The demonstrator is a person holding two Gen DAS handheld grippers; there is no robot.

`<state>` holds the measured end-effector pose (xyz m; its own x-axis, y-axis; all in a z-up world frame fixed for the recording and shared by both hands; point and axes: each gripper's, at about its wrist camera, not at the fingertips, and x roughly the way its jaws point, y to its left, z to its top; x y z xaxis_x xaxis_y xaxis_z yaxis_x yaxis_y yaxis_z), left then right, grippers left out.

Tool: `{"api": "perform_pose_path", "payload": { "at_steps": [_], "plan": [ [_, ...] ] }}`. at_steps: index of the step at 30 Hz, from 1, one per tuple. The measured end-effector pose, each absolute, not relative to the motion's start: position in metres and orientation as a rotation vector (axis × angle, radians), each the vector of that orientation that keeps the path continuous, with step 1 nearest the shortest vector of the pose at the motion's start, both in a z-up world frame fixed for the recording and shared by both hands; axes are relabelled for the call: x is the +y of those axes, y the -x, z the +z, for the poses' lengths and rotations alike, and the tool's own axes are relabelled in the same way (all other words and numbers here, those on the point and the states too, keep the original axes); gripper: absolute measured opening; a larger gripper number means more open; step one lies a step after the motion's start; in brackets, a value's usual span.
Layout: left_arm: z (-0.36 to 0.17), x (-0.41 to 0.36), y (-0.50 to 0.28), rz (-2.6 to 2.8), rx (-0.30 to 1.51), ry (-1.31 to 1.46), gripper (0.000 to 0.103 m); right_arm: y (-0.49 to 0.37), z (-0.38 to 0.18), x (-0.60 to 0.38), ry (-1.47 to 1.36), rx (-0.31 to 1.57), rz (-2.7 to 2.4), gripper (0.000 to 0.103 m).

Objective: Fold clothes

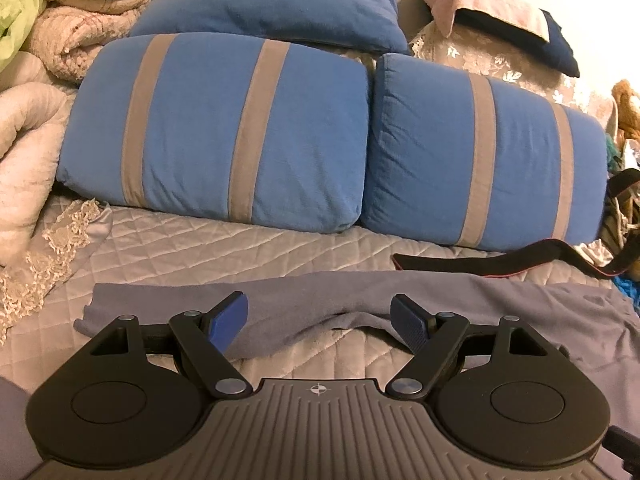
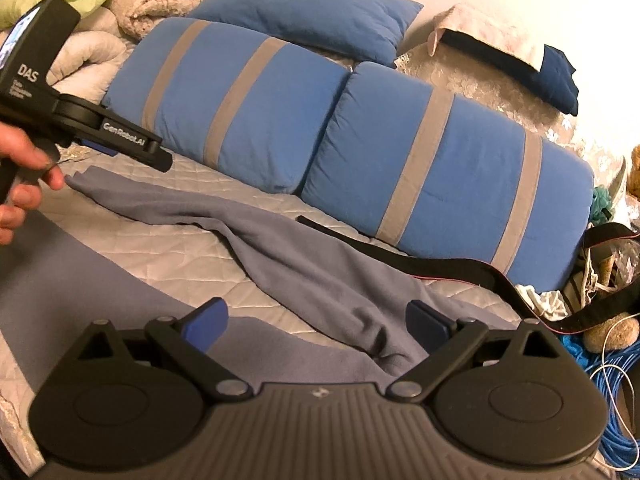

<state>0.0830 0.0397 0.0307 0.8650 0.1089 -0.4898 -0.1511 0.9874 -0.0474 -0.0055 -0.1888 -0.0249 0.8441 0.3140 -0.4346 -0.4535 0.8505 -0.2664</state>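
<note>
So there's a grey-blue soft knit garment spread out across a light grey quilted bedspread, with one long sleeve-like part stretching off toward the left side of the bed. The left gripper hangs just over that stretched part with its blue-padded jaws spread wide, nothing pinched between them. You can see it from the side in the right wrist view too, with a person's hand wrapped around the handle.

The right gripper is also wide open, hovering over the bunched middle of the garment, not clamped on anything.

A black strap with a thin red edge lies on the bedspread just past the garment. Behind it two blue pillows with grey stripes lean side by side, a plain blue pillow propped behind them.
</note>
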Motion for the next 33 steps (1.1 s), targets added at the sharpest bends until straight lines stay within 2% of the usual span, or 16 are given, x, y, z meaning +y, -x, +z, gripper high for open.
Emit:
{"api": "perform_pose_path", "payload": {
  "at_steps": [21,33],
  "plan": [
    [0.028,0.038,-0.09,0.094,0.57,0.081,0.078,-0.018,-0.028,-0.175,0.417,0.366,0.479,0.098],
    [0.043,0.06,-0.092,0.143,0.563,0.105,0.078,-0.064,-0.065,-0.115,0.544,0.421,0.572,0.079]
  ]
}}
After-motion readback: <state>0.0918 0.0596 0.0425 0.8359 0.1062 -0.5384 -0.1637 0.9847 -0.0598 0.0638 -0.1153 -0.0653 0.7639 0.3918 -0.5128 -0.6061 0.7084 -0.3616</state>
